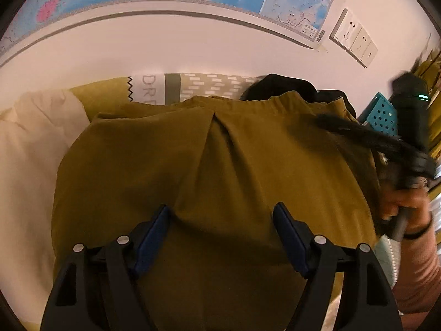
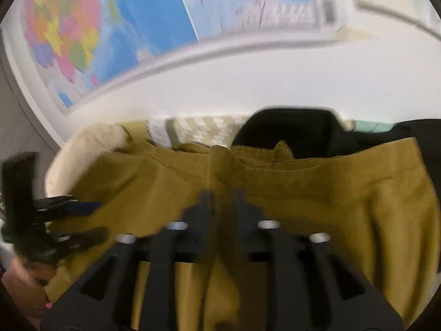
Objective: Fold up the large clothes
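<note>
From the left wrist, the left gripper (image 1: 222,220) hangs released above the olive garment (image 1: 209,165) spread on the cream bedding (image 1: 30,165); a teal perforated basket (image 1: 381,115) sits beyond, contents hidden.

From the right wrist, blurred, the right gripper (image 2: 222,201) stands narrowly parted over the garment's central seam; I cannot tell whether it grips.

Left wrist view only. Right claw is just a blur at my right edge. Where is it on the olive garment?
Observer: The right claw points at the olive garment's central vertical fold, below its top edge.
Operator: Gripping it?
Observer: Fingers stand narrowly apart with the fold between; too blurred to tell whether they press.
Operator: And my left claw from there?
Observer: The left claw is open beside the garment's left edge.
</note>
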### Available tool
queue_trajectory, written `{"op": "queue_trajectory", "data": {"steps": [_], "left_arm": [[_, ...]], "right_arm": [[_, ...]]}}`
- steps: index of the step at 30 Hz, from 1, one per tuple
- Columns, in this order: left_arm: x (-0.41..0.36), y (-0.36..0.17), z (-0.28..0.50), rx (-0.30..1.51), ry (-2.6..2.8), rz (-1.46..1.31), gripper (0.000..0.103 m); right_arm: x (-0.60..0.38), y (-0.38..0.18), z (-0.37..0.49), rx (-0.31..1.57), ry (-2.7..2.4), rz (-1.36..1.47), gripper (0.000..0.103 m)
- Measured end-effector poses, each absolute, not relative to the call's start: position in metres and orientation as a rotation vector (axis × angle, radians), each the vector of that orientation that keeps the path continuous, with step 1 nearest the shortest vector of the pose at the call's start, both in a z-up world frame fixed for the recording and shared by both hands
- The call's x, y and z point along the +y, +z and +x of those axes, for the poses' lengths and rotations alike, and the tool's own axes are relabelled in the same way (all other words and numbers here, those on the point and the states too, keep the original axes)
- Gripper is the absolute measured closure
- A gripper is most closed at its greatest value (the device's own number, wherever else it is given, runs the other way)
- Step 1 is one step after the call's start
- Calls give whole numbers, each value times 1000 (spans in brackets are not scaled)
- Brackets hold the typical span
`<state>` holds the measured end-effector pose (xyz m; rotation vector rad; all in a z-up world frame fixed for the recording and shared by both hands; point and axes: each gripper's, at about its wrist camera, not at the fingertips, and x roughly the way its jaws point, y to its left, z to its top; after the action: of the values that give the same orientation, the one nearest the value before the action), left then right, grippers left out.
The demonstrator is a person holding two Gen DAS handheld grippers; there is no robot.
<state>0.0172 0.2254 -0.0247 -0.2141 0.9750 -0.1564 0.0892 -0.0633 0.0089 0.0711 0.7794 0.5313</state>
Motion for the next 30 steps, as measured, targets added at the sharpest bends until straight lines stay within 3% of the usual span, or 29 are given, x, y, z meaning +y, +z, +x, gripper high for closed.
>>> {"op": "queue_trajectory", "data": {"steps": [1, 5, 6, 7, 8, 9, 16, 18, 20, 21, 24, 30], "left_arm": [[225, -25, 17, 972, -155, -206, 29], [221, -27, 16, 962, -140, -170, 28], [219, -29, 16, 957, -135, -161, 28], [217, -29, 15, 955, -130, -153, 27], [215, -30, 15, 950, -120, -145, 25], [214, -30, 15, 947, -114, -141, 24], [228, 5, -24, 833, -62, -183, 24], [247, 19, -52, 762, -11, -210, 22], [268, 25, -78, 724, 26, -240, 17], [277, 25, -88, 722, 38, -250, 16], [299, 10, -108, 755, 54, -313, 15], [296, -23, -118, 778, -41, -412, 15]], "right_arm": [[-71, 15, 80, 756, 529, 69, 49], [-103, 23, 51, 732, 462, 5, 49], [-110, 17, 49, 748, 428, -35, 50], [-112, 11, 50, 759, 397, -61, 56], [-114, 3, 55, 779, 358, -91, 68], [-117, -8, 66, 808, 330, -86, 71], [-124, -17, 86, 836, 311, -19, 66], [-141, 2, 63, 780, 365, 62, 61], [-162, 15, 38, 728, 380, 118, 27], [-181, 22, 18, 692, 382, 167, 21], [-220, 19, -14, 691, 391, 264, 18], [-259, -41, -57, 806, 390, 470, 12]]}}
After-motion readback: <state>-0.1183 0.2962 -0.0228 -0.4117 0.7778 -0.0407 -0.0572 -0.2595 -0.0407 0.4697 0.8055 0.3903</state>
